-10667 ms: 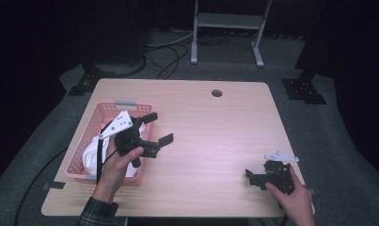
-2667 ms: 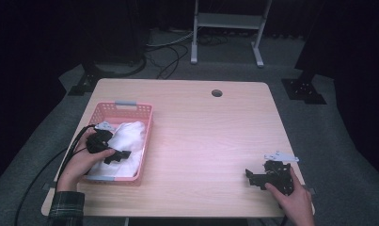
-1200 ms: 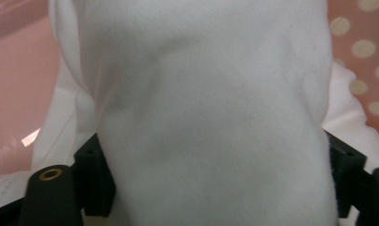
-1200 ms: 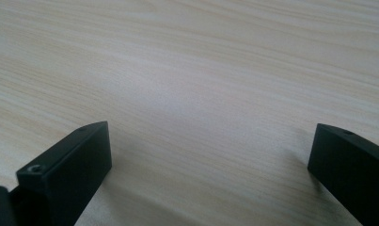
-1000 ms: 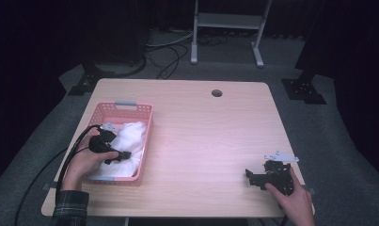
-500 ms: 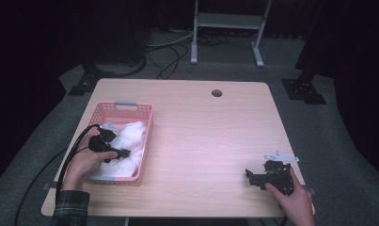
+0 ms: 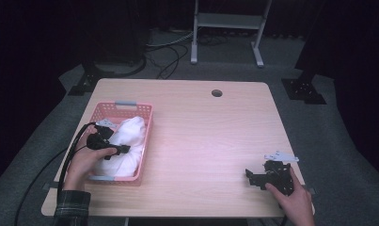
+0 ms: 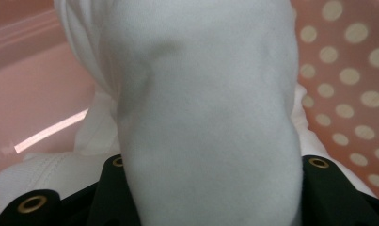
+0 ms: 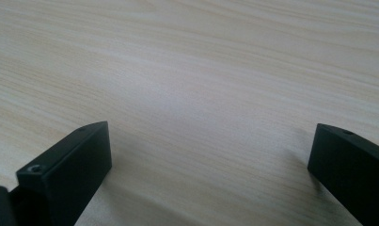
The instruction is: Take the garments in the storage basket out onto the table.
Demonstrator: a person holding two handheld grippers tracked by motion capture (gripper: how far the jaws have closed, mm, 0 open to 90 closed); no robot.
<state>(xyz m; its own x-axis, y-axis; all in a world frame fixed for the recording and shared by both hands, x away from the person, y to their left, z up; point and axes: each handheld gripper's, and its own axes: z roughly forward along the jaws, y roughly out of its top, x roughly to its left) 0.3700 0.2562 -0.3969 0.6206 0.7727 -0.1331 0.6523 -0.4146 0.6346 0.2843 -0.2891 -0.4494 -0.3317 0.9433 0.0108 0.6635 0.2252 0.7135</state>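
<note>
A pink basket (image 7: 147,126) stands at the left of the table with a white cloth (image 7: 128,136) heaped in it. My left gripper (image 7: 121,149) reaches into the basket from its left side. Its jaws have just been closing and now pinch a thick fold of the white cloth (image 8: 210,122), which bulges up between them. The dotted pink basket wall (image 8: 351,70) shows behind that fold. My right gripper (image 7: 250,176) rests on the table near the front right corner, open, with bare wood (image 9: 210,108) between its jaws (image 9: 210,169).
The wooden table (image 7: 210,136) has a round cable hole (image 7: 217,93) near its far edge. A black cable (image 7: 69,155) trails from the left gripper over the table's left side. A metal stand (image 7: 227,21) and floor cables lie beyond the table.
The left gripper has stayed in the basket and closed on the cloth. The right gripper has not moved.
</note>
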